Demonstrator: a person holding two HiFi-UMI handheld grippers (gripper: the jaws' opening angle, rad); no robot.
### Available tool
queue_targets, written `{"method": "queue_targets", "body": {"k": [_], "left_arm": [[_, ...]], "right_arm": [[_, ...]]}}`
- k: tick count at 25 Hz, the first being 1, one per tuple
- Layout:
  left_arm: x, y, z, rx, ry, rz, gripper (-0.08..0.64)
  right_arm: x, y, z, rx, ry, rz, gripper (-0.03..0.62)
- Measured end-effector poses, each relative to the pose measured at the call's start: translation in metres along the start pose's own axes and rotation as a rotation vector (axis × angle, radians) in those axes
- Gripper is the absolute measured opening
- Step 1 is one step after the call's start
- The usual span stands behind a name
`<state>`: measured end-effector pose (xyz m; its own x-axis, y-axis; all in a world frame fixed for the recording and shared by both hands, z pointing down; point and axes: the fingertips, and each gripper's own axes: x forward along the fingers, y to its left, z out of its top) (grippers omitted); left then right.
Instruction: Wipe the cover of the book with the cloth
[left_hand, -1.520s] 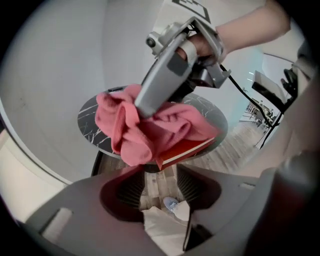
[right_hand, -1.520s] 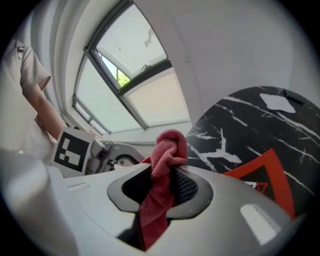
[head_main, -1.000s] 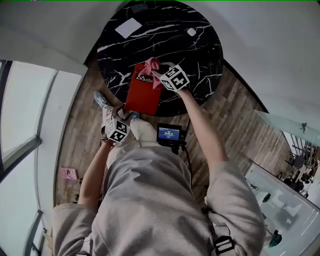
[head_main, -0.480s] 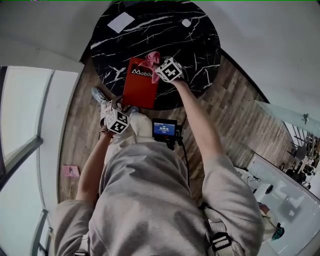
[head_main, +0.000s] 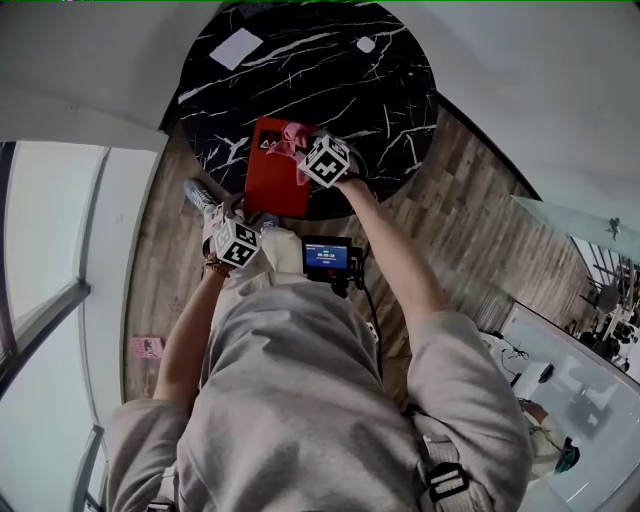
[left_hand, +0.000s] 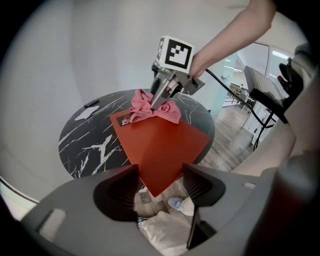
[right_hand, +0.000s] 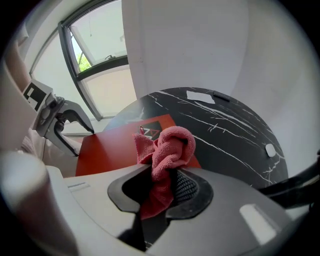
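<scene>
Wiping is in hand: the right gripper (right_hand: 163, 184) is gripping the pink cloth (right_hand: 169, 146) and pressing it on the far end of the red book (left_hand: 161, 144), which is overhanging the marble table (head_main: 335, 70). The left gripper (left_hand: 160, 186) has just been opening its jaws, now gaping wide, with the book's near corner between them untouched. Next, the cloth is needing a sweep along the cover

You're in a loose grey-beige short-sleeved top (head_main: 290, 400) and pale trousers (head_main: 287, 262), with a light blue shoe (head_main: 200, 196). There's a dark strap with a black buckle (head_main: 447, 486) at your right shoulder. A small screen (head_main: 328, 258) sits at your front, with a black cable (head_main: 374, 320) coming off it. The left gripper (left_hand: 161, 186) and right gripper (right_hand: 159, 187) have light grey shells and black jaws with ribbed pads (right_hand: 186, 188). Each has a white cube with black square markers: left cube (head_main: 237, 246), right cube (head_main: 325, 160). There's a band (head_main: 211, 266) on your left wrist, maybe a bracelet; it's too small to call.
</scene>
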<state>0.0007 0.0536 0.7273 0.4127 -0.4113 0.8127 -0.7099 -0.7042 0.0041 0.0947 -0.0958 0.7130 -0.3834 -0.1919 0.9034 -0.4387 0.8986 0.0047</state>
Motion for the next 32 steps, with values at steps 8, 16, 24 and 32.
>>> {"method": "queue_targets", "body": {"k": [8,16,24,32], "left_arm": [[0.001,0.001,0.000,-0.002,-0.007,-0.001,0.279],[0.002,0.001,0.000,-0.008,-0.002,0.001,0.279],[0.002,0.002,-0.001,-0.011,0.018,0.008,0.278],[-0.014,-0.003,0.008,0.026,-0.034,-0.040,0.264]], "right_arm": [[0.002,0.043,-0.011,-0.126,0.057,0.053,0.106],[-0.003,0.083,-0.017,-0.173,0.092,0.145,0.106],[-0.006,0.135,-0.026,-0.270,0.127,0.243,0.106],[-0.022,0.167,-0.027,-0.065,0.072,0.582,0.112]]}}
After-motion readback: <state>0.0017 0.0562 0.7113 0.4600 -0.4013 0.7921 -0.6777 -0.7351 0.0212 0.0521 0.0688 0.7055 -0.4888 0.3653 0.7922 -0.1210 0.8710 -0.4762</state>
